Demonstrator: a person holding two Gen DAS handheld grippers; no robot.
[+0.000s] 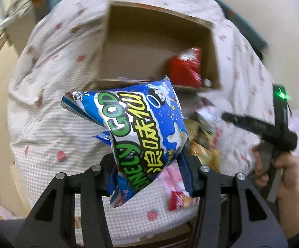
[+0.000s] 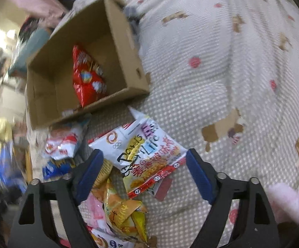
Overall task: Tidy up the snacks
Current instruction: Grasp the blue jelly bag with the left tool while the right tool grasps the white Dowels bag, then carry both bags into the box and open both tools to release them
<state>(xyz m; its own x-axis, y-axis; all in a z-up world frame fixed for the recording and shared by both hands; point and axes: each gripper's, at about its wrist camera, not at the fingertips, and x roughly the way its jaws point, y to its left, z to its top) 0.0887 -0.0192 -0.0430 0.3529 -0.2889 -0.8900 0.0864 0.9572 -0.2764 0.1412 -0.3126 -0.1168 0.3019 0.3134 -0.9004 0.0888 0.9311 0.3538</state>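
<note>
Blue chip bag (image 1: 147, 136) fills the closest spot in the left wrist view, pinched low down by the left gripper (image 1: 149, 175) so most of it sticks up past the fingers and it hangs clear of the bed. Beyond the fingers sits the cardboard box (image 1: 215, 62), open side up on the quilt (image 1: 52, 128), with one red bag (image 1: 185, 70) already lying against its right wall, so I'd guess that's where the blue one is headed. Off to the right of that gripper you can see a hand (image 1: 283, 177) holding the other tool.

Over on the right wrist view, the right gripper (image 2: 145, 171) is spread wide and holding nothing, jaws straddling a white snack bag (image 2: 143, 150) without touching it as far as I can tell. Left of its left finger there's a small red-and-white pack (image 2: 61, 144), and under the fingers a yellow pack (image 2: 120, 208) in the loose pile. Box is up ahead and left of this gripper. Looks like it's lined up to grab the white one next, and since that one lies flat the pads will probably need to catch an edge
</note>
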